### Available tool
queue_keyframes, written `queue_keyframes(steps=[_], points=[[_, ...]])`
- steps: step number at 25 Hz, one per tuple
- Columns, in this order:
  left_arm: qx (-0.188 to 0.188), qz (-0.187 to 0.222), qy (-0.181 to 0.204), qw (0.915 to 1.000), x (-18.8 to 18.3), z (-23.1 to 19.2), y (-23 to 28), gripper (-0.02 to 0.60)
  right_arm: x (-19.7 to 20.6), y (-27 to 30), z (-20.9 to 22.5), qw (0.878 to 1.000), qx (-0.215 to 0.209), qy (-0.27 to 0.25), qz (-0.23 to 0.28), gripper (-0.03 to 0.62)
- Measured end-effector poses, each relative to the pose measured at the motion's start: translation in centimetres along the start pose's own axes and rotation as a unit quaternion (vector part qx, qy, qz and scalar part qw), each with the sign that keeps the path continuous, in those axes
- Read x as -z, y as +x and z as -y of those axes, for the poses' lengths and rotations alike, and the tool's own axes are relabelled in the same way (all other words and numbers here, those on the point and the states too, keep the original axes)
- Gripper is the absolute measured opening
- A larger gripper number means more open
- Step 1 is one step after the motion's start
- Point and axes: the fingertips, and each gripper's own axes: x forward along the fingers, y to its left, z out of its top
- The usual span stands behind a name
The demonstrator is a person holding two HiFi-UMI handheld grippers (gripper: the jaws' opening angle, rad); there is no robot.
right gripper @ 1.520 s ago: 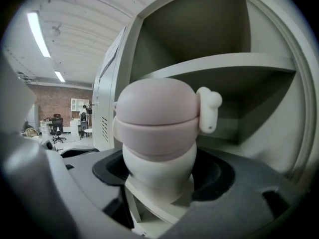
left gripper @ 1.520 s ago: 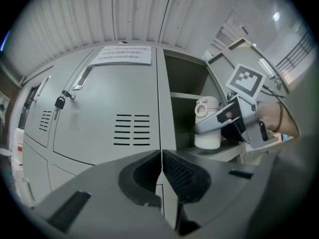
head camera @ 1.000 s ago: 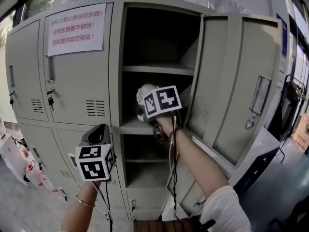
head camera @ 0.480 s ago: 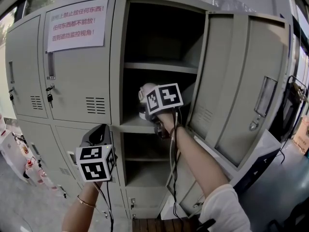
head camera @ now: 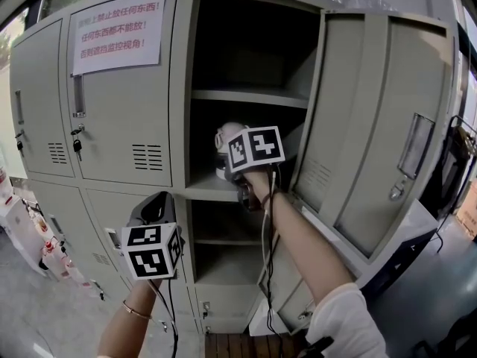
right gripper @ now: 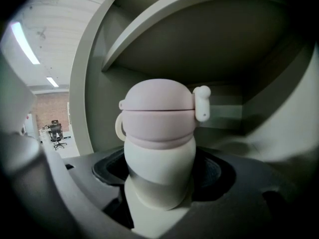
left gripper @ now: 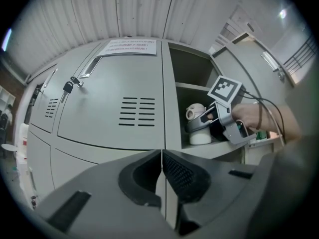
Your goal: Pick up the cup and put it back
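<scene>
A white cup (head camera: 226,142) with a pale pink lid and a loop handle stands upright at the front of the open locker's middle shelf (head camera: 205,192). My right gripper (head camera: 227,171) reaches into that compartment. In the right gripper view the cup (right gripper: 159,143) fills the gap, and both dark pads lie against its white body. I cannot tell whether its base touches the shelf. The left gripper view shows the cup (left gripper: 199,128) on the shelf in the right gripper (left gripper: 207,119). My left gripper (head camera: 153,203) hangs lower left before a closed door, jaws shut (left gripper: 161,168) and empty.
The locker door (head camera: 380,125) stands swung open to the right of my right arm. An upper shelf (head camera: 246,95) is close above the cup. Closed doors to the left carry a paper notice (head camera: 115,32) and keys (head camera: 77,146). Lower compartments (head camera: 223,259) are open.
The head view has tilted a little. Both grippers and the cup keep their places relative to the locker.
</scene>
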Motion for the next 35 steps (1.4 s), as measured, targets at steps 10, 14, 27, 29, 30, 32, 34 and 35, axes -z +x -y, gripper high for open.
queue_keyframes(steps=[10, 14, 27, 29, 30, 32, 34, 35], points=[[0.001, -0.014, -0.003, 0.9999, 1.2, 0.8, -0.7, 0.011, -0.6, -1.2, -0.1, 1.0, 0.009, 0.005, 0.027, 0.365], [0.003, -0.02, -0.003, 0.9998, 1.6, 1.1, -1.1, 0.011, -0.6, -1.9, -0.4, 0.999, 0.005, 0.013, 0.031, 0.373], [-0.001, -0.027, 0.004, 0.9996, 1.6, 2.2, -3.1, 0.011, -1.0, -6.1, -1.1, 0.997, 0.021, 0.011, 0.077, 0.369], [0.0, -0.028, 0.003, 0.9996, 1.6, 2.5, -3.4, 0.011, -0.8, -7.1, -1.1, 0.995, 0.024, 0.015, 0.09, 0.361], [0.0, -0.029, 0.002, 0.9996, 1.7, 2.7, -3.5, 0.011, -0.6, -7.6, -1.1, 0.995, 0.025, 0.017, 0.097, 0.353], [0.001, -0.031, 0.002, 0.9995, 1.9, 3.1, -3.7, 0.011, -0.3, -8.6, -1.1, 0.993, 0.027, 0.02, 0.11, 0.341], [0.002, -0.033, 0.002, 0.9995, 2.1, 3.5, -3.8, 0.011, 0.1, -9.4, -1.1, 0.992, 0.029, 0.023, 0.123, 0.314], [0.002, -0.034, 0.002, 0.9994, 2.2, 3.7, -3.8, 0.011, 0.3, -9.8, -1.2, 0.991, 0.028, 0.025, 0.128, 0.3]])
